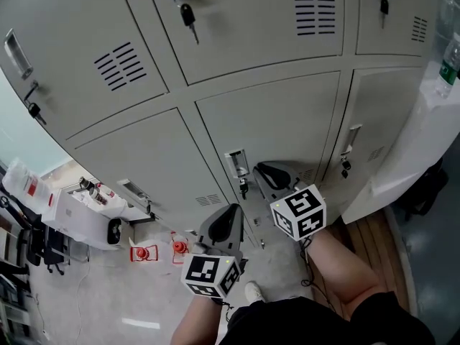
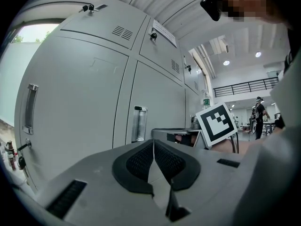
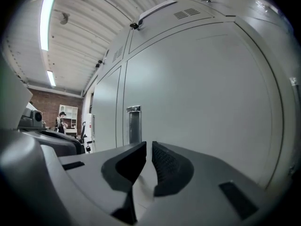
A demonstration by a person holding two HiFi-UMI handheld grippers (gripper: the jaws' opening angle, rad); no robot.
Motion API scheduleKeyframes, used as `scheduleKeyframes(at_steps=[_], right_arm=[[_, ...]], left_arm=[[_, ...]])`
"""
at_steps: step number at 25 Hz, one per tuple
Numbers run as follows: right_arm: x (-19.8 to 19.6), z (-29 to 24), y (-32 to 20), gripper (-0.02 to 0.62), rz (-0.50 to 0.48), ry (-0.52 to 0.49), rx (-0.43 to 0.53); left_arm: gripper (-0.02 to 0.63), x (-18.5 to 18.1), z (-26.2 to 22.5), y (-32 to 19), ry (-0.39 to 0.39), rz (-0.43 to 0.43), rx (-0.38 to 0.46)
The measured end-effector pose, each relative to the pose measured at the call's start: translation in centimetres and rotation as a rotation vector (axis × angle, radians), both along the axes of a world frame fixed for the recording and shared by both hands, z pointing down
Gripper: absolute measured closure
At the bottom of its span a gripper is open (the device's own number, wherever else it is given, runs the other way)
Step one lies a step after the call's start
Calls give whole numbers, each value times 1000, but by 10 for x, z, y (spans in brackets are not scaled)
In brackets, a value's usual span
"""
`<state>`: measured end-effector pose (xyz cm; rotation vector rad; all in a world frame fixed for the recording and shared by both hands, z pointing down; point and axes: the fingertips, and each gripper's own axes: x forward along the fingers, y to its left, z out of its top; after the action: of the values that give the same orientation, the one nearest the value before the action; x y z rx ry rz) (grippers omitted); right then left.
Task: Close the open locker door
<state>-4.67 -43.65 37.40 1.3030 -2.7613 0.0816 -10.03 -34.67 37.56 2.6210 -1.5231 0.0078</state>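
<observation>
You held both grippers low in front of the lockers [image 1: 244, 42], pointing at the bottom row. Your right gripper [image 1: 264, 169] was near the lower middle door [image 1: 287, 128], just beside the handle [image 1: 236, 165] at that door's left edge, and a key [image 1: 244, 188] hung right under the handle. In the right gripper view, that handle stood straight ahead of the jaws, just right of the seam between two doors. The pads [image 3: 162, 166] were almost together, with only a thin slit between them and nothing in it. Your left gripper [image 1: 230, 214] was lower and to the left, apart from the door. In the left gripper view its pads [image 2: 138, 161] met at the tips and pinched nothing, and the right gripper's marker cube [image 2: 216, 124] showed to the right. The middle door lay flush with its neighbours in all three views, so it looked shut, and no view showed its edge standing out. The lower left door [image 1: 144, 164] beside it was flush too and had its own handle [image 2: 30, 108]. Keys [image 1: 187, 13] hung in the upper doors. A white unit [image 1: 424, 142] stood against the lockers on your right with a bottle [image 1: 450, 62] at its far end. Two small red things [image 1: 179, 246] sat on the floor [image 1: 93, 293] to your left.
</observation>
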Motion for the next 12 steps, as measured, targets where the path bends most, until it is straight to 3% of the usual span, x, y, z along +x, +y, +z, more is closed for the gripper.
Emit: scheduleKeyframes(at_steps=[4,12], right_arm=[[20,-1,5,541,21,2,-6],[46,-1,36,541,1,26,-2]], left_arm=[[584,11,-2,4,9,6,5],[584,40,-1,21,20,23,4]])
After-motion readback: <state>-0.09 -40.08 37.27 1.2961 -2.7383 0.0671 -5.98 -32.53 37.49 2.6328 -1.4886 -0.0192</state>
